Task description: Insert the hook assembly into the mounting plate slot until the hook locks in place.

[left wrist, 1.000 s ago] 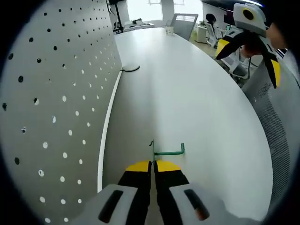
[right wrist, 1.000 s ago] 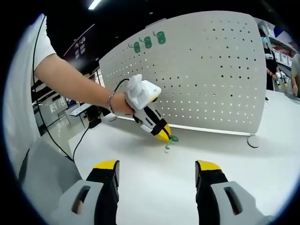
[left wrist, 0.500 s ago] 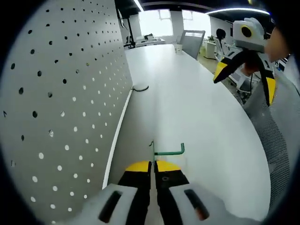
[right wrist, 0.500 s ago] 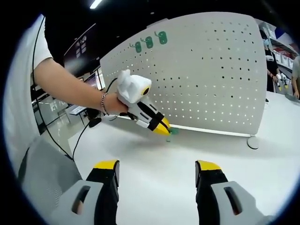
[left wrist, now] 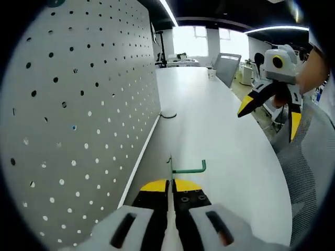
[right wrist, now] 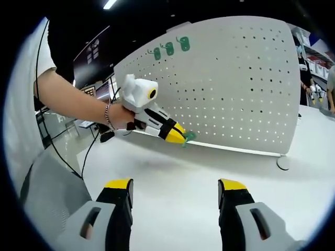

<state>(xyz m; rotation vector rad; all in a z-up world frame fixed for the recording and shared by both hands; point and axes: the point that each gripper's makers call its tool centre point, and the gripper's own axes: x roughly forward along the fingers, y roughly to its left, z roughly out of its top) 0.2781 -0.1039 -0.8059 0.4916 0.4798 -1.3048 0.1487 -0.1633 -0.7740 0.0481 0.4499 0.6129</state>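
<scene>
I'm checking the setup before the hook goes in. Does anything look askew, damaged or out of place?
Nothing stands out. The pegboard stands upright on the white table, three green hooks hang in a row near its top, and the left gripper holds the green hook cleanly, not yet inserted.

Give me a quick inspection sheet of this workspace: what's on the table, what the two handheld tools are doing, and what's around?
Surface: long white table, bare where visible.
Job's things: green hook clamped in the left gripper, lifted off the table near the foot of the upright white pegboard; three green hooks already hang at the pegboard's top.
Clutter: a small cup at the table's far end.
Grippers: left gripper shut on the green hook; right gripper open, empty, held back above the table.
Cables: a dark cable by the pegboard's base; another runs from the left gripper off the table.
Surroundings: office room, chairs, ceiling lights, people at the far right.
</scene>
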